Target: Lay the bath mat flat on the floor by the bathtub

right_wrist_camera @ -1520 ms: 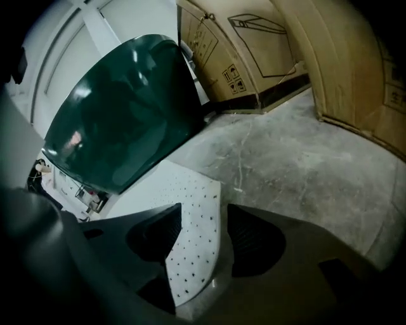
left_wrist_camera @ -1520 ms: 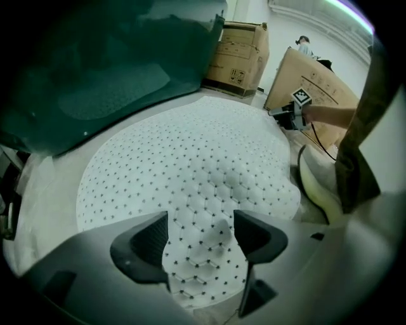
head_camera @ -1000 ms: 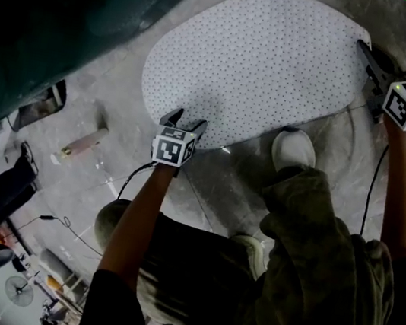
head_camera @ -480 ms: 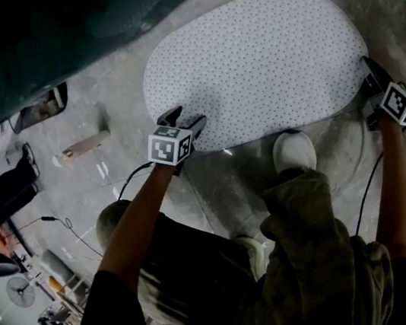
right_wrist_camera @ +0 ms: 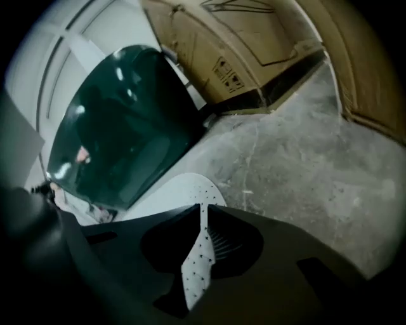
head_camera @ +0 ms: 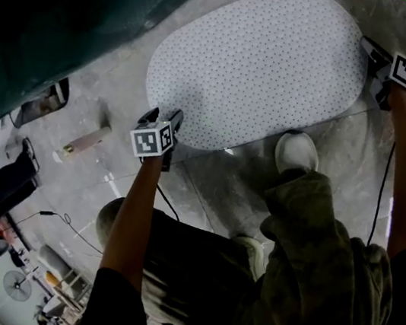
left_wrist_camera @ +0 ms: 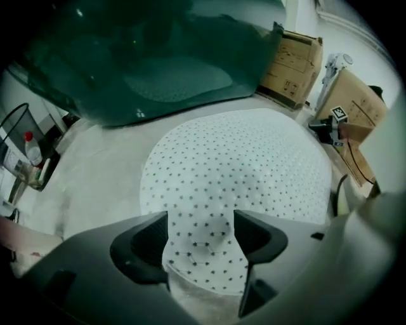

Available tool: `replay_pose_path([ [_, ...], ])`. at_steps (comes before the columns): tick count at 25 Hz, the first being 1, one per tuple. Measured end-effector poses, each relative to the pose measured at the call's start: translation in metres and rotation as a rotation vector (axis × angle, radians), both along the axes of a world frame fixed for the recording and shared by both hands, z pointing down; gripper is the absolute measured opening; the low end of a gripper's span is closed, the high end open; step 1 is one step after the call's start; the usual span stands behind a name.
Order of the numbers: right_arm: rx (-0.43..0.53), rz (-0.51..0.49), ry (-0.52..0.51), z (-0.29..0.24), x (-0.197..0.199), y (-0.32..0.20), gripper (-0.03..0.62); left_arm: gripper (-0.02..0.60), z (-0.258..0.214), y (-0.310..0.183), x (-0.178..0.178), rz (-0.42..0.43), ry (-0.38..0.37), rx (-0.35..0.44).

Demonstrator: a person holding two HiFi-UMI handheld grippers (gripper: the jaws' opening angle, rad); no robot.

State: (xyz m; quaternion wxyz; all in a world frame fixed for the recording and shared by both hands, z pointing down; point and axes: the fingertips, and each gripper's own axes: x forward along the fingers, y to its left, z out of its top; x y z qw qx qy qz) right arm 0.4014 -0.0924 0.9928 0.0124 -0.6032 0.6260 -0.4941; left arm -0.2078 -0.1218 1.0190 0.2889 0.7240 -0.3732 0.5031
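Observation:
The white dotted bath mat [head_camera: 258, 63] lies spread on the grey concrete floor beside the dark green bathtub [head_camera: 67, 4]. My left gripper [head_camera: 161, 118] sits at the mat's near-left edge. In the left gripper view its jaws stand apart over the mat [left_wrist_camera: 203, 190], not pressing it. My right gripper [head_camera: 375, 57] is at the mat's far-right edge. There a thin fold of mat [right_wrist_camera: 198, 254] runs edge-on between the jaws, which are opening but still touch it.
A person's white shoe [head_camera: 296, 152] stands just off the mat's near edge. A small wooden piece [head_camera: 83, 142] lies on the floor to the left. Cardboard boxes [left_wrist_camera: 295, 60] stand beyond the tub, and more cardboard [right_wrist_camera: 254, 38] lines the wall.
The mat's right corner has come down and the mat now looks flat and rounded. My left gripper has slid left to the mat's edge. My right gripper has moved farther away.

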Motion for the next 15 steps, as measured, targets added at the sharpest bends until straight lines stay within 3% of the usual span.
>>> replay_pose_path([
  [1, -0.028, -0.053, 0.076, 0.004, -0.004, 0.0, 0.037, 0.318, 0.002, -0.001, -0.005, -0.015, -0.009, -0.002],
  [4, -0.101, -0.247, 0.351, 0.016, -0.022, 0.005, 0.023, 0.318, 0.006, -0.001, -0.016, -0.032, -0.041, 0.0],
  [6, -0.123, -0.329, 0.462, 0.022, -0.032, 0.01, 0.023, 0.318, 0.007, -0.001, -0.023, -0.041, -0.051, 0.005],
  [15, -0.118, -0.334, 0.518, 0.027, -0.039, 0.012, 0.023, 0.318, 0.012, 0.001, -0.022, -0.055, 0.01, -0.023],
])
